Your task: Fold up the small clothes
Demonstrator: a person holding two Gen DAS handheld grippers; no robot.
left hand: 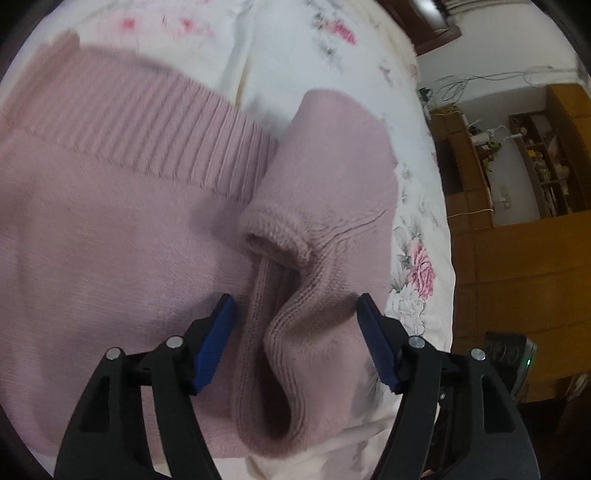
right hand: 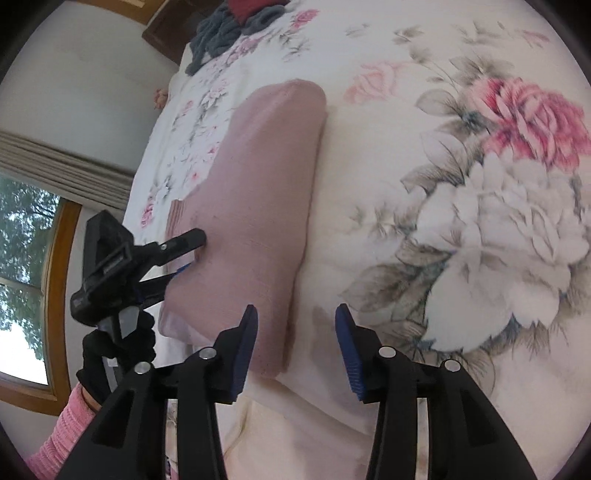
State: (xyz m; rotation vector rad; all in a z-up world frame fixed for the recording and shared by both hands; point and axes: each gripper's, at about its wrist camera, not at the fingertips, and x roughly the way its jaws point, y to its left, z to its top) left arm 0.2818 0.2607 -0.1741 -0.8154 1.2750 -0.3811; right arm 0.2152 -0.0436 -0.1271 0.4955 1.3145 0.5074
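Item: pink knit sweater (left hand: pixel 110 206), lying partly folded on the floral bedspread (right hand: pixel 424 229). You are holding the left gripper (left hand: pixel 295 339) spread around the bunched sleeve cuff (left hand: pixel 275 240), ready to pinch it. Right gripper (right hand: pixel 295 339) is hovering released, grasping nothing, beside the folded edge.

Bedspread (right hand: pixel 406 184): white, printed with pink and grey flowers; covers the bed.
Grey cloth (right hand: pixel 218 37): heaped at the bed's far end, a dark red piece (right hand: pixel 255 9) on top.
Window (right hand: pixel 26 273): wood-framed, at the left; trees outside.
Curtain (right hand: pixel 62 166): grey, pleated, above the window.
Shelves (left hand: pixel 543 158): wooden, crowded with small items too small to tell.
Cabinet (left hand: pixel 517 280): wooden, beside the bed.
Cables (left hand: pixel 480 79): strung along the white wall.
Device (left hand: pixel 511 352): dark, with a green light, near the cabinet.
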